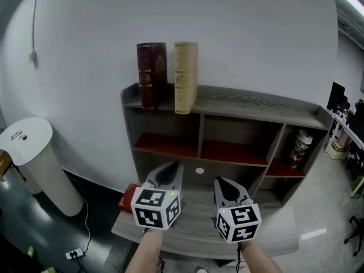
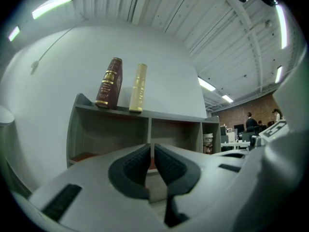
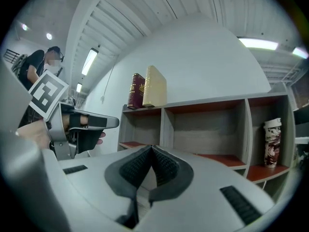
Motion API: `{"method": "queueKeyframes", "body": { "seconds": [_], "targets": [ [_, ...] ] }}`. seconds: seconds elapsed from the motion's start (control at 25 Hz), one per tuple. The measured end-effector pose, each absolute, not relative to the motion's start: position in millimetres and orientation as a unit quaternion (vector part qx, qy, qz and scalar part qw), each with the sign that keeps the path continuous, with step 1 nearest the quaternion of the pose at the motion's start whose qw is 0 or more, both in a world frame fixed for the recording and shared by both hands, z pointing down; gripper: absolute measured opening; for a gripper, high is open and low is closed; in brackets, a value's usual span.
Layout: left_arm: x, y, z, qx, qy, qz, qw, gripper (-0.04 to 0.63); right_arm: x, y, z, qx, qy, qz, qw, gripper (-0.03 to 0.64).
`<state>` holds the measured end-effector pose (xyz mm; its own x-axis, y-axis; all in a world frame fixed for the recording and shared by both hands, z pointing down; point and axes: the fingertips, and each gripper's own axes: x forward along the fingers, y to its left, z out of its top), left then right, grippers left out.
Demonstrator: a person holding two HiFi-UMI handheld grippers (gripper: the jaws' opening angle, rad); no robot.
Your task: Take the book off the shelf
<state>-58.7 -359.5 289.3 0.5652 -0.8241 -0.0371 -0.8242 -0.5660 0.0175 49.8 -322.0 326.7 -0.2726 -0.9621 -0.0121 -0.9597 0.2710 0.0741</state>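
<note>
head view can't give us the jaw gaps: we see left gripper (image 1: 172, 167) and right gripper (image 1: 219, 182) from behind, forearms cut off at the bottom edge. a red object (image 1: 126, 198) on the low ledge is half hidden by the left cube. /a

gripper views settle it: both pairs of jaws are pressed together, nothing between the pads. /b

books? /a

dark red book (image 1: 151, 75) and cream book (image 1: 185, 77) stand upright, just beside each other, on top of the shelf (image 1: 256, 103), well apart from both grippers. spine print is too small for us to read. /b

anything only one view has? /a

right gripper view alone shows the left gripper side-on. each gripper's own body blocks the low ledge there. /b
</note>
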Motion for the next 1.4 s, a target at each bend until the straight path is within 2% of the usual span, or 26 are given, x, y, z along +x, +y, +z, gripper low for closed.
{"method": "queueKeyframes", "body": {
  "seconds": [0.6, 1.4],
  "targets": [
    [-46.6, -435.0, 225.1, -0.866, 0.498, 0.033, 0.036, 0.034, 71.7, -399.4, 304.5, 0.585, -0.809, -0.055, 0.022, 0.008],
    [-43.4, -477.3, 154.7, -0.844, 0.529, 0.041, 0.076, 0.233, 80.6, -436.8, 272.0, 0.577, -0.812, -0.085, 0.004, 0.008]
  ]
}}
